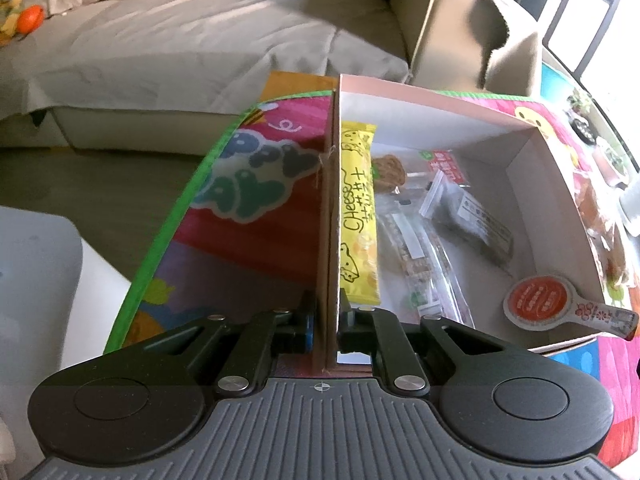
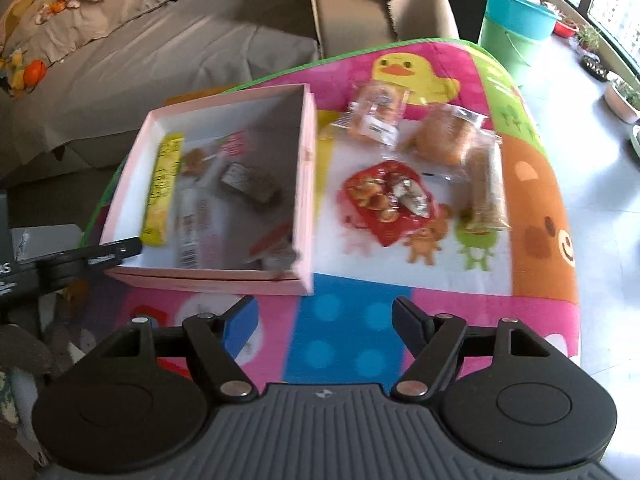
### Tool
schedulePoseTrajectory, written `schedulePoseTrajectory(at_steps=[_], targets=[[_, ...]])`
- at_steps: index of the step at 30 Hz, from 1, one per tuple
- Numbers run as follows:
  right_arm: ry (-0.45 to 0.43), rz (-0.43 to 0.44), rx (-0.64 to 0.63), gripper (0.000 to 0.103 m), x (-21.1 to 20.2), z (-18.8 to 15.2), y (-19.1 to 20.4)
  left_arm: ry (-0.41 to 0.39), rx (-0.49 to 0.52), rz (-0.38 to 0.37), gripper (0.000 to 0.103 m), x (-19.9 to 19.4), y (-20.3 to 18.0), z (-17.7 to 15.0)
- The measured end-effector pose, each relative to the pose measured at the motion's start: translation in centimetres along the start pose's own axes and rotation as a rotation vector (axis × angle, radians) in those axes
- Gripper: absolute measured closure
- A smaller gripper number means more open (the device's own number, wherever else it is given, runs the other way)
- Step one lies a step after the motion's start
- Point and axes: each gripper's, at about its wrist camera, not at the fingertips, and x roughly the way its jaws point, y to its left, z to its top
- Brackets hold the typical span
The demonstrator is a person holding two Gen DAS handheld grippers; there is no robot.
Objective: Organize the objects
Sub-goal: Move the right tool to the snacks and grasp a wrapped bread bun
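Observation:
A pink cardboard box [image 2: 306, 184] sits on a colourful play mat [image 2: 348, 336]. My left gripper [image 1: 326, 316] is shut on the box's left wall [image 1: 330, 216]; it also shows in the right wrist view [image 2: 116, 250] at the box's near left corner. Inside the box lie a yellow cheese snack bar [image 1: 358, 216], clear-wrapped snacks [image 1: 416, 248], a dark packet [image 1: 476, 220] and a round orange item [image 1: 536, 300]. My right gripper [image 2: 324, 316] is open and empty, above the mat in front of the box. A red snack bag [image 2: 386, 200] and wrapped breads [image 2: 444, 140] lie right of the box.
A grey sofa [image 2: 160, 52] stands behind the mat. A cardboard box [image 1: 468, 28] stands at the back. A green bucket with a teal basin [image 2: 516, 28] and potted plants [image 2: 624, 96] stand on the floor at the right.

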Motion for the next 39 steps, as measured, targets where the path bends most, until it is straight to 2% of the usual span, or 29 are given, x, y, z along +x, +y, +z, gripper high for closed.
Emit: schedulePoseTrajectory(at_steps=[5,8,9,10,13,15,16,18,26,30,33,35,37,39], targets=[[0.022,0.086,-0.017,0.029,1.1,0.4,-0.7,-0.018,0.004,0.016,0.092,-0.5,-0.2,-0.2],[0.057,0.168,-0.022,0.04,2.1,1.1,0.7,-0.021,-0.003,0.019,0.092,-0.6,-0.3,-0.2],[0.063,0.207,-0.023,0.048,2.4,1.5,1.2,-0.022,-0.007,0.022,0.092,-0.7,-0.3,-0.3],[0.056,0.262,-0.016,0.049,2.5,2.0,1.8,-0.023,-0.009,0.026,0.092,-0.7,-0.3,-0.3],[-0.045,0.439,0.042,0.049,0.9,4.3,2.5,-0.031,-0.014,0.037,0.092,-0.9,-0.4,-0.4],[-0.128,0.472,0.06,0.048,-0.4,5.5,2.3,-0.033,-0.021,0.038,0.092,-1.0,-0.4,-0.5],[-0.16,0.46,0.06,0.048,-0.9,5.9,2.1,-0.034,-0.025,0.039,0.092,-1.1,-0.4,-0.5],[-0.171,0.405,0.053,0.048,-0.9,6.2,1.6,-0.033,-0.028,0.043,0.092,-1.1,-0.5,-0.5],[-0.05,0.098,0.069,0.048,2.2,3.6,-3.3,-0.042,-0.033,0.04,0.092,-1.1,-0.5,-0.6],[-0.047,-0.091,0.033,0.048,3.4,2.5,-6.7,-0.054,-0.016,0.036,0.094,-1.2,-0.7,-0.5],[-0.055,-0.195,0.048,0.048,4.7,3.1,-9.0,-0.061,0.0,0.039,0.094,-1.2,-0.8,-0.5],[-0.072,-0.236,0.061,0.047,5.3,4.1,-10.4,-0.06,-0.003,0.038,0.094,-1.2,-0.8,-0.4],[-0.088,-0.24,0.077,0.036,5.5,5.1,-10.9,-0.056,-0.004,0.039,0.094,-1.1,-0.9,-0.4],[-0.103,-0.23,0.116,0.031,5.7,6.2,-11.3,-0.049,-0.004,0.039,0.094,-1.0,-0.9,-0.4]])
